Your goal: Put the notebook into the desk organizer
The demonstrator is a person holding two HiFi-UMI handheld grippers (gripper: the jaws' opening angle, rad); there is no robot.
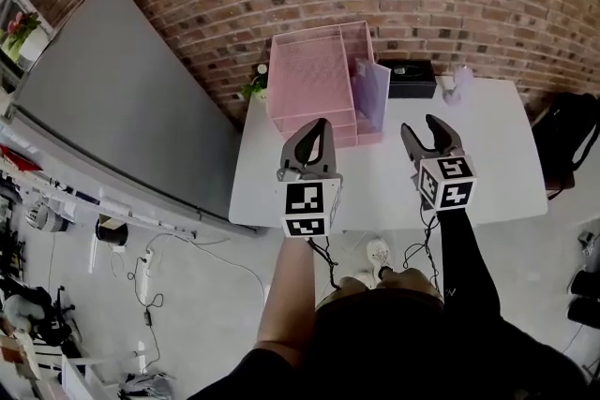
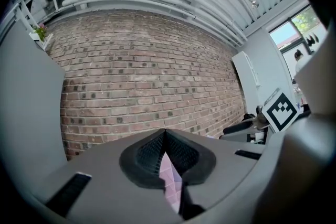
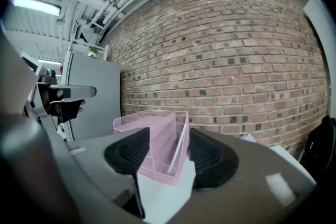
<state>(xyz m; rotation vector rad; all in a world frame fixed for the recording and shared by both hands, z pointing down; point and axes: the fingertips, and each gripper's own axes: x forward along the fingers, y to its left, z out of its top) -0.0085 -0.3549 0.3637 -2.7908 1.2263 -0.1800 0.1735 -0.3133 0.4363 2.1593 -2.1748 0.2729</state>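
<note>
One pink desk organizer [image 1: 309, 70] stood at the far left corner of the white desk [image 1: 487, 164]. It was pushed back against the brick wall, which left the near half bare for working. The single notebook [image 1: 371, 94], pale lavender, stood on edge in the organizer's rightmost upright compartment and leaned slightly against the divider. That slot looked tall enough to hold it up, and the stacked trays to its left appeared empty. By that placement, the task looked done.

The two grippers hovered side by side over the near edge of the desk, well short of the organizer and touching nothing, which suited a finished placement. The left gripper [image 1: 320, 123] had its jaws together at the tips with nothing clamped between them. The right gripper [image 1: 419, 126] had its jaws apart and empty, and the organizer showed far off through the gap.

One black box [image 1: 411, 78] lay along the far edge, just right of the organizer.
</note>
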